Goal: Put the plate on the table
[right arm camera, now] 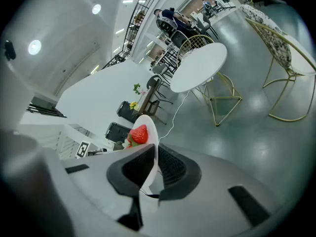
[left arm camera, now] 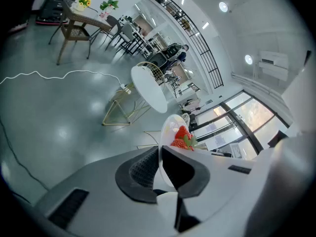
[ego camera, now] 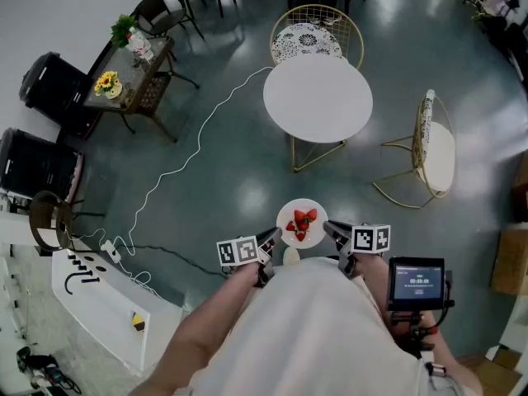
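Head view: left hand-held gripper (ego camera: 275, 237), right hand-held gripper (ego camera: 329, 228) flank plate (ego camera: 287, 212); gripper views show jaws pinching rim.

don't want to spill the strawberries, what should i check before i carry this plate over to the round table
1. Left tongs shut on the plate rim: ok.
2. Right tongs shut on the opposite rim: ok.
3. Strawberries sitting mid-plate: ok.
4. Plate level: cannot tell.
5. Round table top bare where the plate would go: ok.
6. Plate over the table: not ok; it hangs over the floor, short of the table.
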Available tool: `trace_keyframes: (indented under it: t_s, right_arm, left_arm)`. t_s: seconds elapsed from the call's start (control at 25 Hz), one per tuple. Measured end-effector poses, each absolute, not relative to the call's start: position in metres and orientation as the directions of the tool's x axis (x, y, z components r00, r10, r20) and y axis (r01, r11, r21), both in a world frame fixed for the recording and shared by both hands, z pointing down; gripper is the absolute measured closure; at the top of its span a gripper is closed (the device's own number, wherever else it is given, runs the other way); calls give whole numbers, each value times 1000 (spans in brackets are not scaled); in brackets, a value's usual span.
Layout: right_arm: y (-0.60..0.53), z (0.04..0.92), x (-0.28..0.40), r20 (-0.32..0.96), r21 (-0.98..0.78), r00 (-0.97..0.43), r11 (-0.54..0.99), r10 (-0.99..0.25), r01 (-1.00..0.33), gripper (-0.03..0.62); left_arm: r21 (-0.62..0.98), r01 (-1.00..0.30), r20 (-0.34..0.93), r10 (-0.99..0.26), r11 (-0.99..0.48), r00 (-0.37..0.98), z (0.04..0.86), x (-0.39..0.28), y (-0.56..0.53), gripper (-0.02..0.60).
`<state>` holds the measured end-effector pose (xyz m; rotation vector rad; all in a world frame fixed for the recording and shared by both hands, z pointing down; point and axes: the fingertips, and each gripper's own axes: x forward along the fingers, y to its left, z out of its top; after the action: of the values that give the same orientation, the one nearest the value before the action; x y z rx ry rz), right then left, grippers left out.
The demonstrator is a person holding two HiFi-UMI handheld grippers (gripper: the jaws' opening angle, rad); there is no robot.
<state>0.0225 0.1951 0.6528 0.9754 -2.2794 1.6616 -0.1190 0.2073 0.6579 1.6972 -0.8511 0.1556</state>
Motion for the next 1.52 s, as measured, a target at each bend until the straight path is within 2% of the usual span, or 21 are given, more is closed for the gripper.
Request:
trace_keyframes:
  t_s: [0.4, 1.04, 1.52]
  right_arm:
    - [244, 643, 80, 496, -741, -733, 213, -466, -637, 563]
    - [316, 634, 123, 487, -735, -752, 257, -445, -628, 563]
    - [357, 641, 115, 466, -748, -772, 273, -431, -605, 563]
  left_arm:
    - [762, -644, 542, -470, -76, 697, 647, -63, 259, 554]
    - [725, -683, 563, -496, -88, 661, 636, -17, 334, 554]
    - [701, -709, 590, -491, -84, 641, 644, -25, 379, 554]
